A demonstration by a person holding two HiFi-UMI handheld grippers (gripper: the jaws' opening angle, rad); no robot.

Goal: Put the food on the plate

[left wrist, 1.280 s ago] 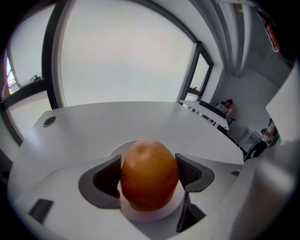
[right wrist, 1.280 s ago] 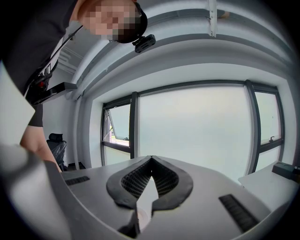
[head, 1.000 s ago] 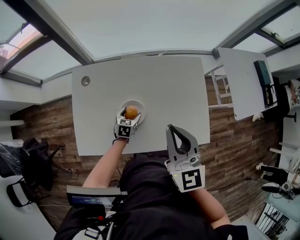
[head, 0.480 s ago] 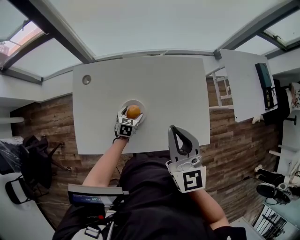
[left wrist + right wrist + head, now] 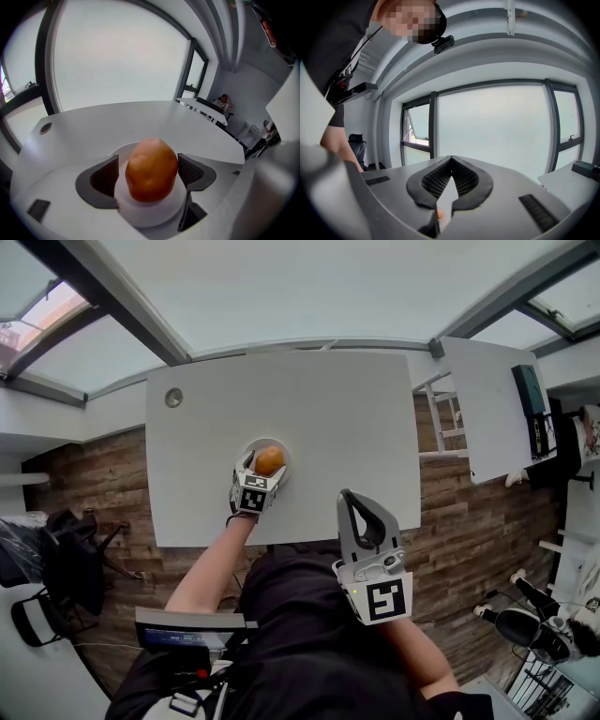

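The left tool (image 5: 263, 468) (image 5: 149, 171) reaches down over the white table (image 5: 328, 418) (image 5: 140, 119) with its jaws spread wide, and they have just been opening further. Between them sits the food (image 5: 269, 460) (image 5: 151, 168), a rounded orange-brown lump standing on end. A clear gap shows between the food and the pad on this tool's left, while the pad on its right lies just beside the food; whether that pad touches it cannot be told. Neither pad presses on the food. The food rests on the white plate (image 5: 282, 450) (image 5: 149, 216), which lies directly under the tips of the jaws, its rim showing below and behind the food in the left gripper view. Beyond this tool and off to its left, a small round grommet (image 5: 173, 397) (image 5: 45, 128) is set in the table near the far corner. The right tool (image 5: 345, 495) (image 5: 450, 158) is held well apart from the left one, off to its right and back from the near edge of the table, in front of the person's body. Its jaws are closed tip to tip with nothing between them, and it points about level toward a large window (image 5: 497, 126).
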